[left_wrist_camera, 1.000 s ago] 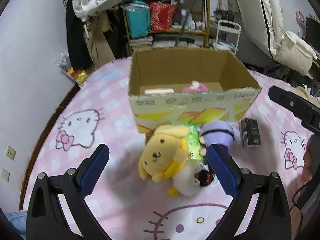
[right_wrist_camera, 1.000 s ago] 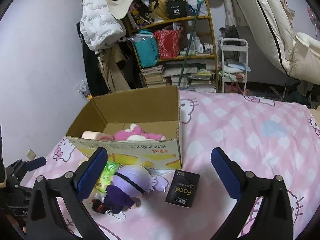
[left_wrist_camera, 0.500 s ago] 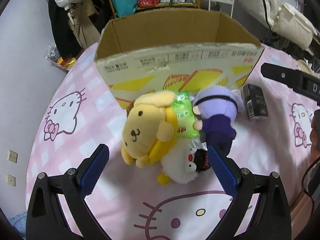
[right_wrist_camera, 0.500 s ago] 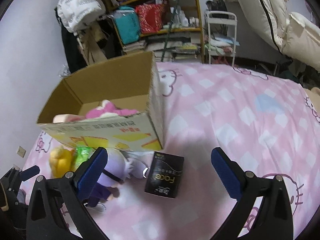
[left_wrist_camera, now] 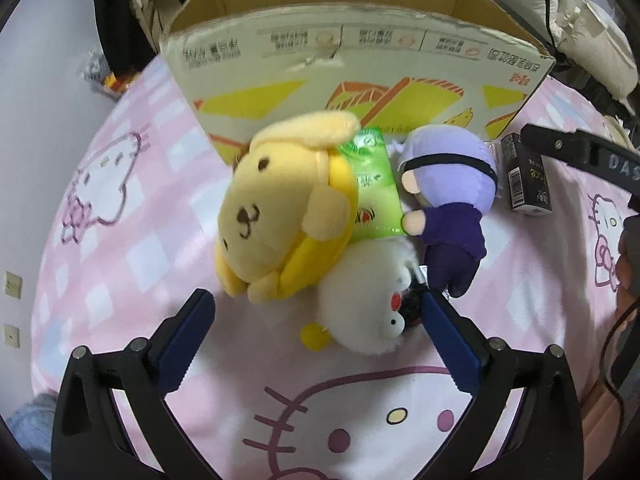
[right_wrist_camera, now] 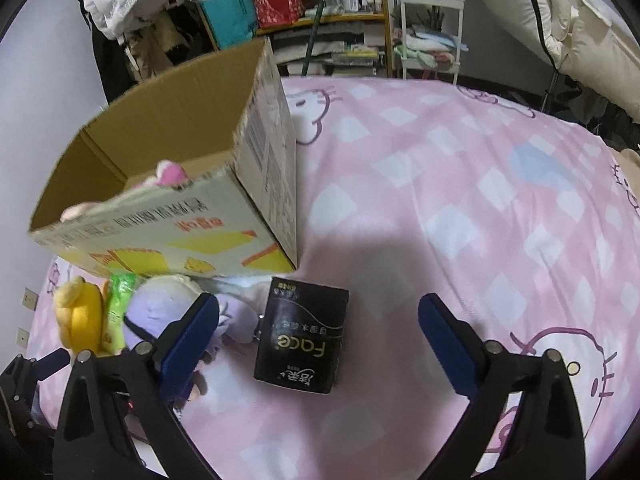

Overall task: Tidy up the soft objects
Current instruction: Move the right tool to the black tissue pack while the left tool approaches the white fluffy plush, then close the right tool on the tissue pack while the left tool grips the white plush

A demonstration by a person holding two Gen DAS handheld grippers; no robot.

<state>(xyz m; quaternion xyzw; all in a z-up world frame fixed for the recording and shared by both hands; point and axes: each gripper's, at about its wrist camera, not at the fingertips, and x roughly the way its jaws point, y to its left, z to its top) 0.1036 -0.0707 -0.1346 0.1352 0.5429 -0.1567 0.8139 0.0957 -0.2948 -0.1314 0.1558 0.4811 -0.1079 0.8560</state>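
I have both grippers spread wide and neither has hold of anything. My left gripper (left_wrist_camera: pixel 316 336) hangs low over the pile of toys in front of the cardboard box (left_wrist_camera: pixel 360 64), with the white plush (left_wrist_camera: pixel 360 300) lying between its fingers and the yellow dog plush (left_wrist_camera: pixel 280 208) just ahead of them. Beside the dog lies a green packet (left_wrist_camera: pixel 372 184), partly under it, and next to that the purple doll (left_wrist_camera: pixel 448 192), whose legs reach down to my left gripper's right-hand finger. A small black and red thing sits against the white plush, but I cannot tell what it is. My right gripper (right_wrist_camera: pixel 320 340) is over the black tissue pack (right_wrist_camera: pixel 304 340), which lies flat on the pink bedspread (right_wrist_camera: pixel 460 200) just beside the box's corner, between the fingers but not touched by them. Inside the box I can see a pink plush (right_wrist_camera: pixel 170 174) poking above the rim, and something pale beside it, so I judge the sorting is begun but well short of done: the yellow dog, the white plush, the purple doll, the green packet and the tissue pack are all outside the box. The next step looks to be closing on the white plush or the dog.
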